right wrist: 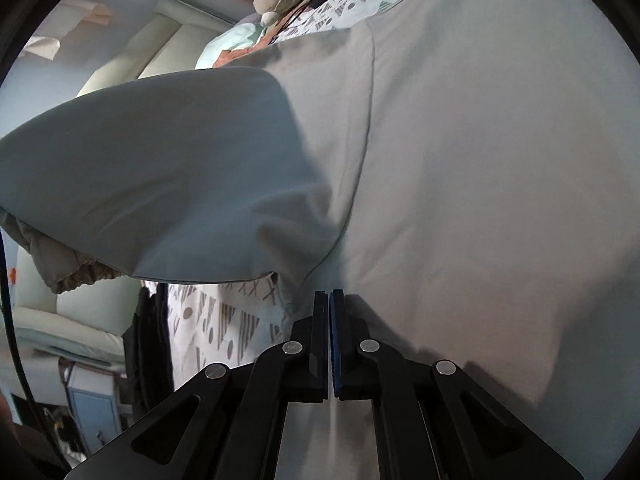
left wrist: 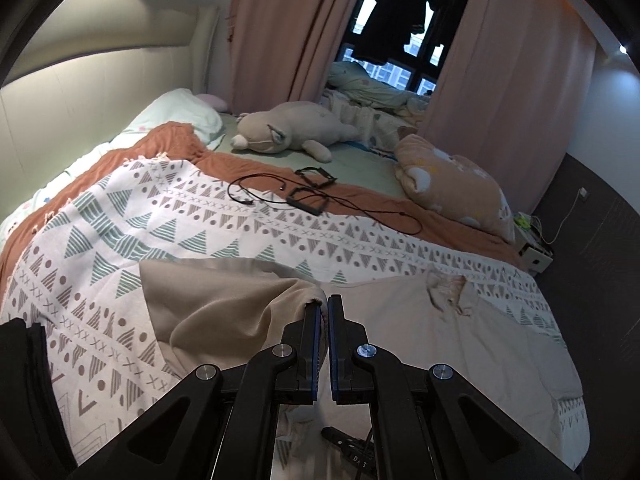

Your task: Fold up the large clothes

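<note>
Beige garment [left wrist: 224, 312] on bed | left gripper [left wrist: 324, 304] pinching sleeve | right gripper [right wrist: 329, 298] closed

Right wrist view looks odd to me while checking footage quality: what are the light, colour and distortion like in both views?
Right wrist view: the beige garment fills the frame, bluish cast on its lifted fold, soft shadow beside the right tongs. Left wrist view: bright window backlit, bed edges bowed by fisheye, left tongs sharp.

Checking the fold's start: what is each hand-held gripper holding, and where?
Left hand-held gripper pinches the beige garment's lifted sleeve end; right hand-held gripper is shut at its side edge.
</note>
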Motion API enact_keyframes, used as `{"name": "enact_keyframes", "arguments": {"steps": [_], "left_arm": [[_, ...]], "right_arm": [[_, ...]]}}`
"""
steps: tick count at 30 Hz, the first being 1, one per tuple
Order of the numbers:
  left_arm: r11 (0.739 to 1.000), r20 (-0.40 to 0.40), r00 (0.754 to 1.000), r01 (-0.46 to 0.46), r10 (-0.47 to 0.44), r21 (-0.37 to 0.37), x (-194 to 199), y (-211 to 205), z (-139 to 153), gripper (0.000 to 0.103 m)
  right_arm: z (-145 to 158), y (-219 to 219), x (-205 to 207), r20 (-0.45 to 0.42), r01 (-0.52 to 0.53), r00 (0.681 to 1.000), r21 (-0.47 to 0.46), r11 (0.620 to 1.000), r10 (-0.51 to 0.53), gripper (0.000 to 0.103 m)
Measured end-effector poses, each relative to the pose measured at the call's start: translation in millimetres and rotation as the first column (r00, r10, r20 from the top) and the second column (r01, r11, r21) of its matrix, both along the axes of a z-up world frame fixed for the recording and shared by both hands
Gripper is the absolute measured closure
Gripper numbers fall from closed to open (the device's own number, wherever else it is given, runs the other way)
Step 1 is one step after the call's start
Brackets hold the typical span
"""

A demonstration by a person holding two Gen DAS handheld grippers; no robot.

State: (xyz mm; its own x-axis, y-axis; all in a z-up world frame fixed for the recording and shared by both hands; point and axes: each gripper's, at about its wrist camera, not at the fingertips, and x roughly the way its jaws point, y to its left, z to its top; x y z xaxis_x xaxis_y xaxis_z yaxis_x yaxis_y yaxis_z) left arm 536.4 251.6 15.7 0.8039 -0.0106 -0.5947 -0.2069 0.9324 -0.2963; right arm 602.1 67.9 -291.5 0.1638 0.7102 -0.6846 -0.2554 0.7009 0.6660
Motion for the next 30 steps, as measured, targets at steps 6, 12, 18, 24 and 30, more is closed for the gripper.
{"name": "enact_keyframes", "arguments": {"steps": [6,12,18,24,30], "left_arm": [[0.997,0.014,0.998,0.065,-0.065,-0.042,1,-40,7,0.1],[0.987,-0.008,0.989,0.144,-0.145,-0.069,7,-85,-3,0.1],[0.97,-0.018,0.975,0.219,-0.222,-0.101,18,-123,-17,0.1],[0.952,-0.073,0.959,0.261,-0.275,-0.16,35,-147,-46,0.1],[0.881,-0.176,0.91,0.291,-0.375,-0.373,59,-154,-98,0.062]], "right_arm": [[29,-67,-6,0.059,0.146,0.988,-0.023,0.989,-0.144,0.098],[62,-123,-19,0.119,0.265,0.958,-0.032,0.964,-0.26,0.098],[74,-179,-48,0.13,0.37,0.921,-0.002,0.929,-0.367,0.098],[68,-221,-45,0.112,0.442,0.89,0.022,0.897,-0.441,0.098],[60,-241,-24,0.056,0.492,0.868,0.036,0.87,-0.493,0.098]]}}
